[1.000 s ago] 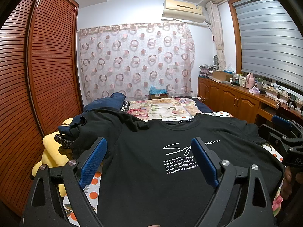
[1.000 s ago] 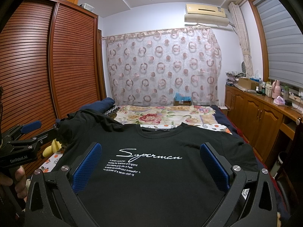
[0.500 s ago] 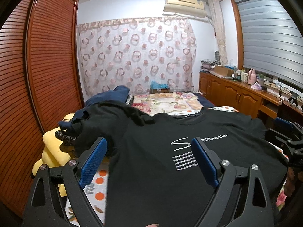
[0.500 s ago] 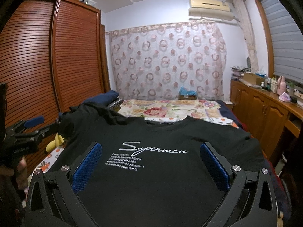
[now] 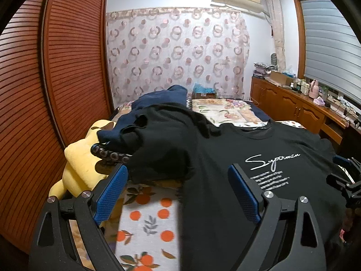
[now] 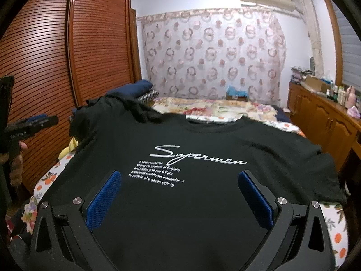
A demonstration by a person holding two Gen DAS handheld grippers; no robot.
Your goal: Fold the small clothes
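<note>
A: Found the black T-shirt?

B: Yes. Spread face up across the bed, collar toward the far end, hem at the near edge, white lettering upward. Flat over the chest and the right side. Rumpled at far left, though: left sleeve bunched up against a heap of dark clothes, just beside a yellow plush toy.

A: Gripping anything yet?

B: No. Left claw: wide apart, nothing between the blue pads, hanging over the shirt's near left edge and the orange-print sheet. Right claw: likewise apart and empty, poised above the lower chest, just near of the lettering.

A: Stage, then?

B: Looks like the very start of the fold. Laid out, not pinched, no crease made anywhere visible.

A: And next?

B: Probably calls for sorting the left side first. Freeing that sleeve from the heap and drawing it out flat. Then lowering onto the cloth, closing on the left shoulder and the left hem, and carrying that side over toward the middle. Worth taking care to pinch this shirt only, not the dark clothes touching it at far left. Hard to tell where one ends and the other begins there.
</note>
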